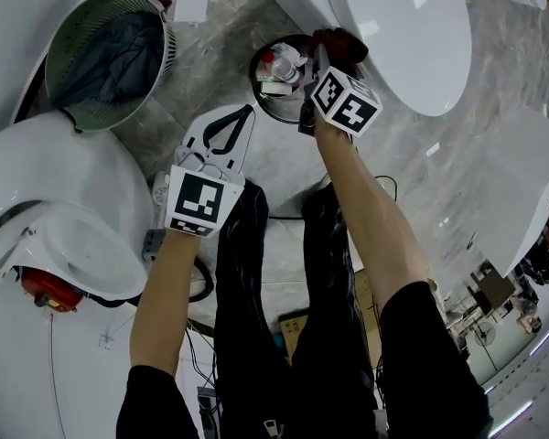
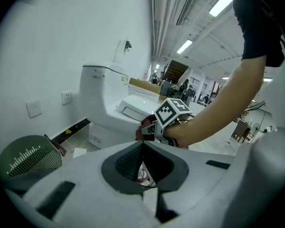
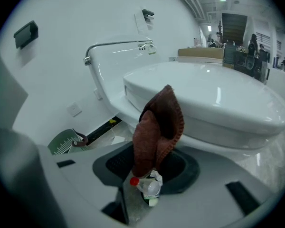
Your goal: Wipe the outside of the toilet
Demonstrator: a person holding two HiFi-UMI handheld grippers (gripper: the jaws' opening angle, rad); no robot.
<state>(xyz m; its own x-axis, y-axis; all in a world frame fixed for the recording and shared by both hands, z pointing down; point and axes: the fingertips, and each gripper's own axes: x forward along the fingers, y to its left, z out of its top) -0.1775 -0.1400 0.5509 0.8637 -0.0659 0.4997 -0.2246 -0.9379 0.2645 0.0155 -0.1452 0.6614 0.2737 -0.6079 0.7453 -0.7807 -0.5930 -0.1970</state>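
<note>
The white toilet [image 1: 412,26], lid down, fills the top right of the head view; its bowl [image 3: 218,99] looms close in the right gripper view. My right gripper [image 1: 327,55] is shut on a dark red cloth [image 1: 341,42], which stands up from the jaws [image 3: 157,122] right beside the bowl's rim. My left gripper [image 1: 248,111] hangs lower left, near the bin, its jaws shut with nothing between them [image 2: 143,145]. The left gripper view shows the toilet [image 2: 109,103] and the cloth [image 2: 145,127] beyond the jaws.
A round black trash bin [image 1: 267,94] with a bottle [image 3: 149,185] and scraps stands on the floor beside the toilet, under both grippers. A green basket [image 1: 110,58] with grey fabric sits at upper left. A second white toilet [image 1: 64,236] stands at left.
</note>
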